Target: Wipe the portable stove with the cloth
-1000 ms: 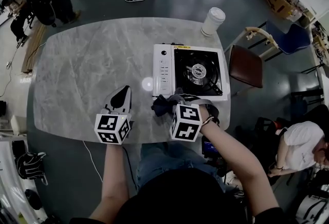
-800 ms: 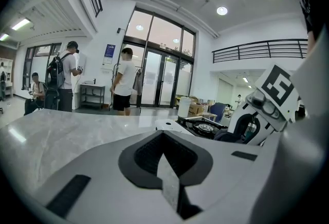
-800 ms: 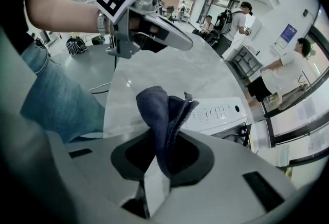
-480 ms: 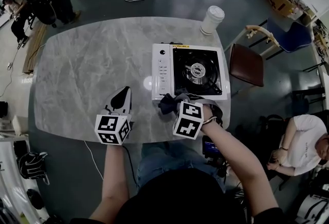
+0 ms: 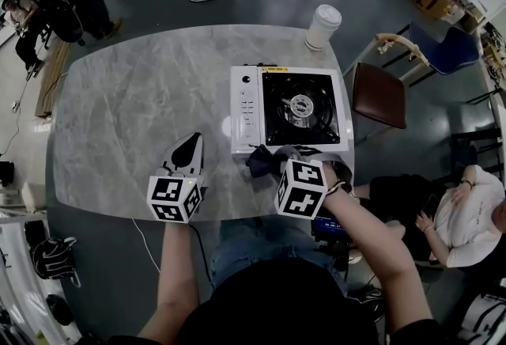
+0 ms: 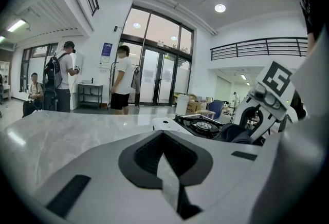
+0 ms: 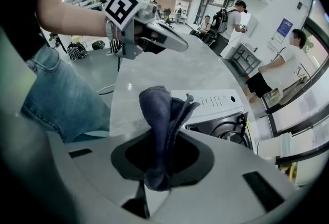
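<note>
Right gripper: its jaws are clamping a bunched dark blue cloth, which is standing up between them in the right gripper view.
Left gripper: it is resting on the grey marble table, well left of the work; its jaws are lying together with nothing between them.
Portable stove: it is sitting on the table's right half, white control strip to the left, black burner well to the right, with a paper cup beyond its far corner.
Cloth position: it is lying at the stove's near edge, below the control strip. No view is showing whether it is touching the casing.
Recent change: over the last second the right gripper is carrying the cloth rightward, from off the near-left corner to along the near edge. The left gripper is staying where it was.
Meaning for task: the approach is looking nearly finished, but wiping is not yet showing; the top surface is judged untouched.
Next need: the cloth is needing to go forward onto the white panel and press flat.
Risk: the bunched cloth is likely snagging on the burner grate.
</note>
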The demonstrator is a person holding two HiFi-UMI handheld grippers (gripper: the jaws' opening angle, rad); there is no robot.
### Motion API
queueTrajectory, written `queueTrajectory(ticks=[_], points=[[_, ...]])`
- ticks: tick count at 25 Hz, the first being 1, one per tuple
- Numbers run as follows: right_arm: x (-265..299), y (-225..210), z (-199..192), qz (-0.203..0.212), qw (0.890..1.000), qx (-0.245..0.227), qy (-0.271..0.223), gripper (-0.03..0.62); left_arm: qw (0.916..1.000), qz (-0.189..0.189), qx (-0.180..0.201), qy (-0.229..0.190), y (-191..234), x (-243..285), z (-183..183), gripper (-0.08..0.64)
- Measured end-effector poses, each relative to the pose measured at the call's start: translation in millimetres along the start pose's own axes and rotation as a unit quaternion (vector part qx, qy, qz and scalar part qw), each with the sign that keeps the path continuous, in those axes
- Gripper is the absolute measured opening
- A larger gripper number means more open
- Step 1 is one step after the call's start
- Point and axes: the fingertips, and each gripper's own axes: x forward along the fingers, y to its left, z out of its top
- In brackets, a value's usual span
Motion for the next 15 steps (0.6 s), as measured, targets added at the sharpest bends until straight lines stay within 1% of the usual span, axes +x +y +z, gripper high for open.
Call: queueTrajectory(ticks=[5, 11, 15], points=[[24.1, -15.1, -29.9, -0.009, 0.999, 0.001, 0.054, 0.077, 1.0, -0.007, 0.007, 0.002, -4.5, 5.1, 1.5, 0.008], [25.4, -18.6, -43.2, -0.003, 0.998, 0.025, 0.05, 0.077, 0.9999, -0.011, 0.008, 0.006, -8.0, 12.3, 0.9, 0.008], [21.0, -21.5, -58.8, 0.0, 0.998, 0.041, 0.053, 0.077, 0.9998, -0.018, 0.01, 0.007, -14.2, 19.3, 2.0, 0.008]])
